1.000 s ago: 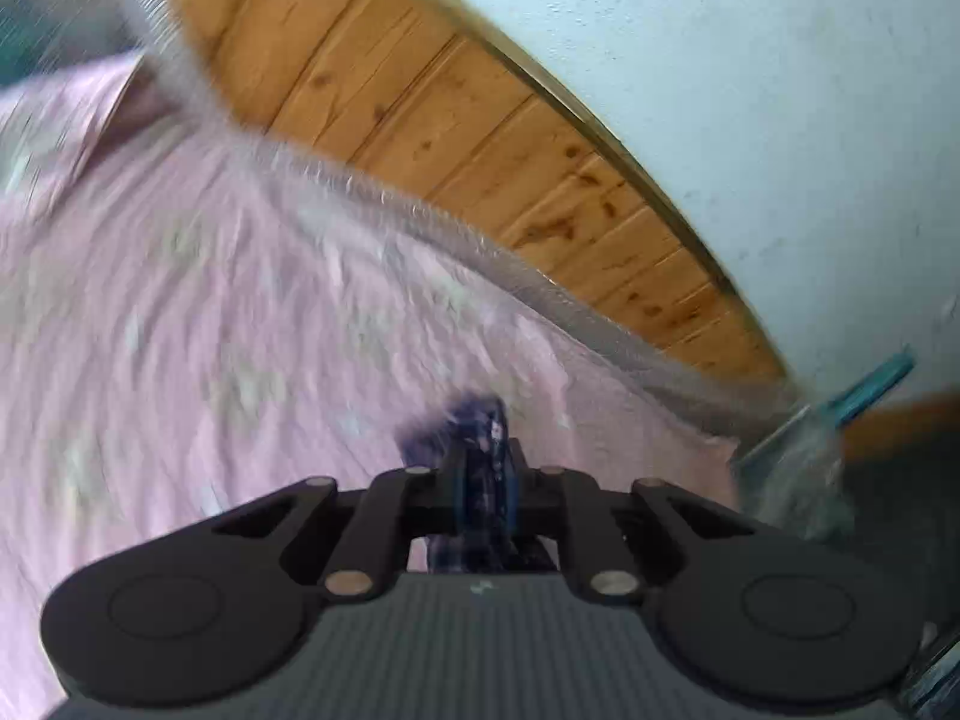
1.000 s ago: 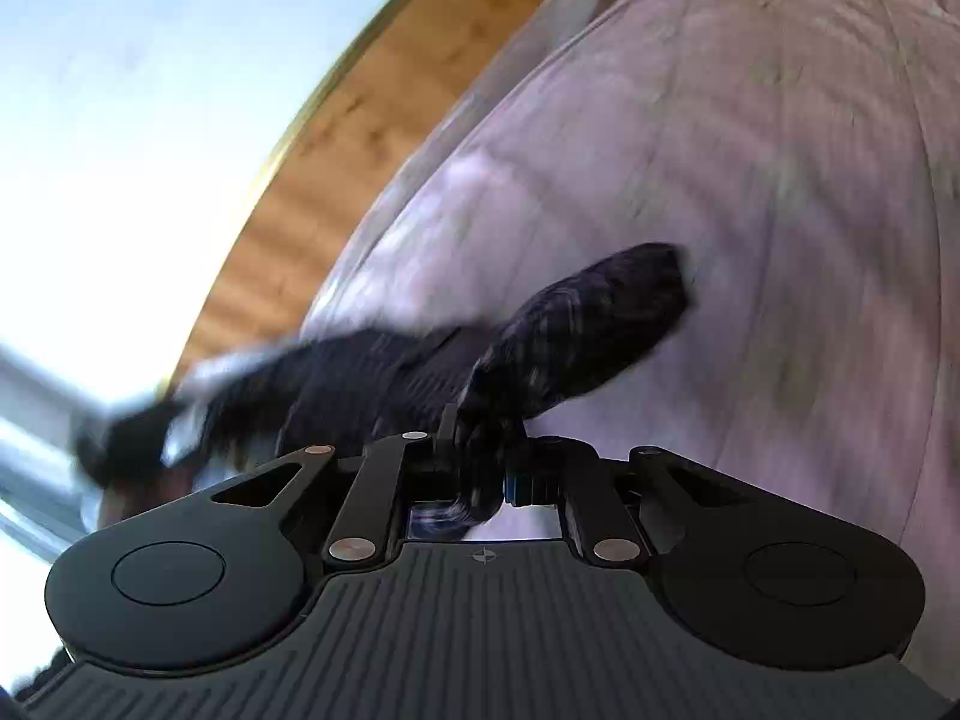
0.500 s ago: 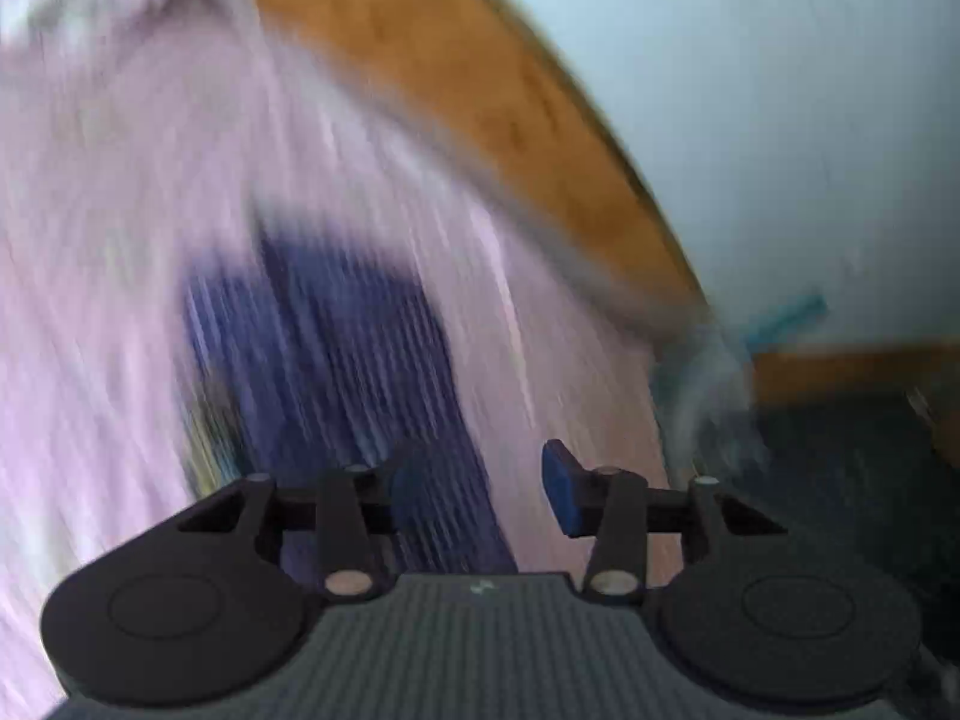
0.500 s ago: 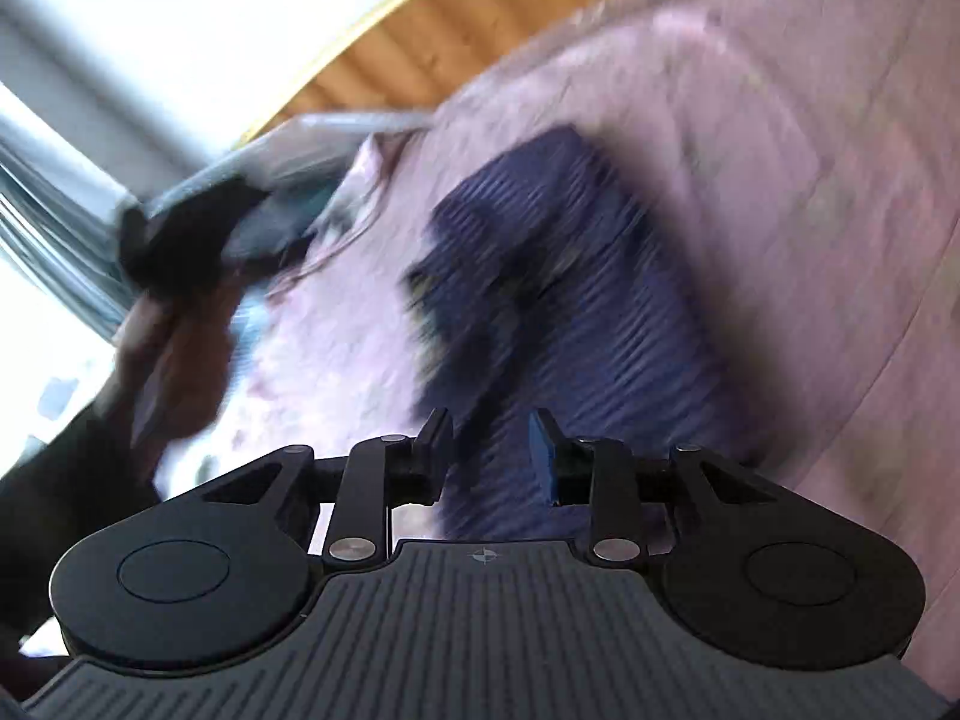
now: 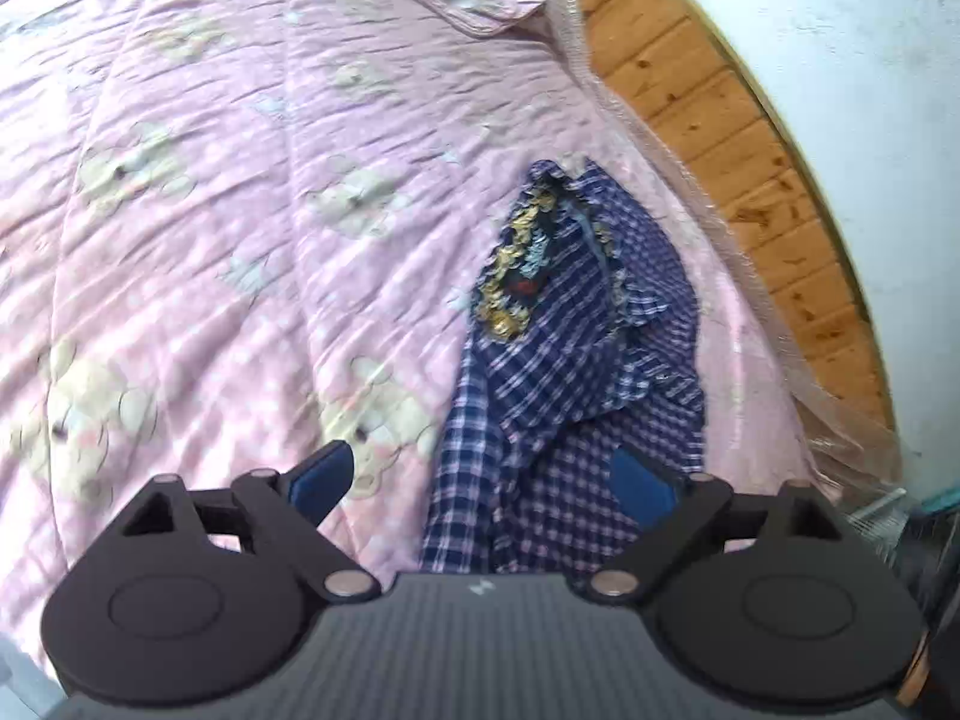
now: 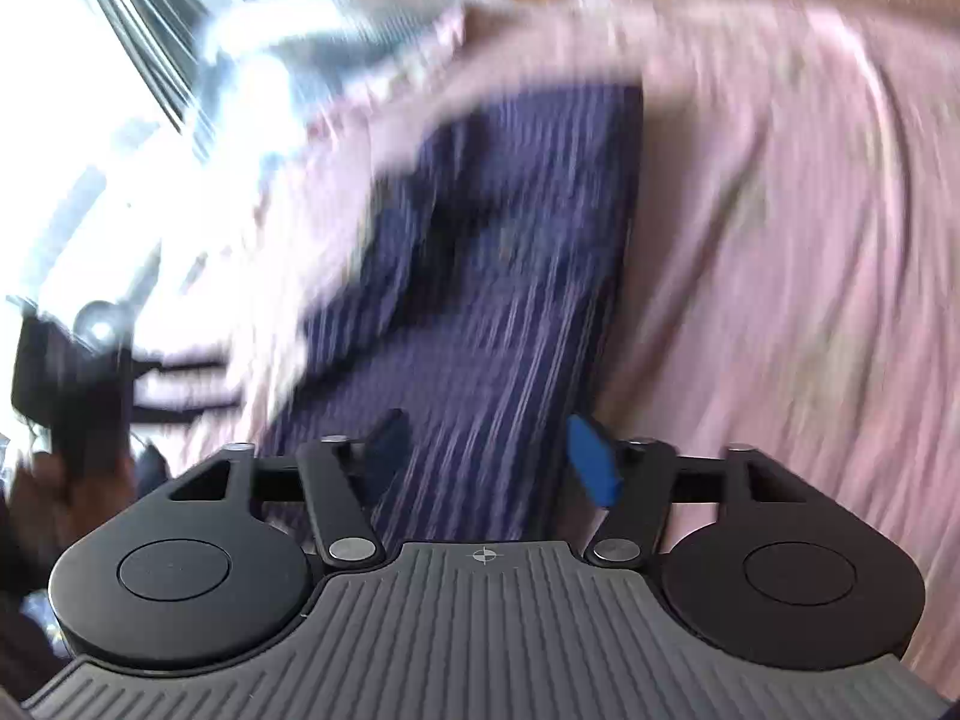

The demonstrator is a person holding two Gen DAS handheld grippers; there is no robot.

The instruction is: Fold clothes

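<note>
Left wrist view is evenly lit by soft daylight and mostly sharp; the weave of the checked shirt (image 5: pixel 576 348) and the prints on the pink quilt (image 5: pixel 240 180) are resolved, with slight smear at far left. Straight lines are bent by the fisheye: the wood panelling (image 5: pixel 750 138) curves along the frame edge and corners are vignetted black. Right wrist view is heavily motion-blurred; fabric is streaked. The window (image 6: pixel 66 120) at upper left is blown out to white glare. Only the gripper body stays crisp.
</note>
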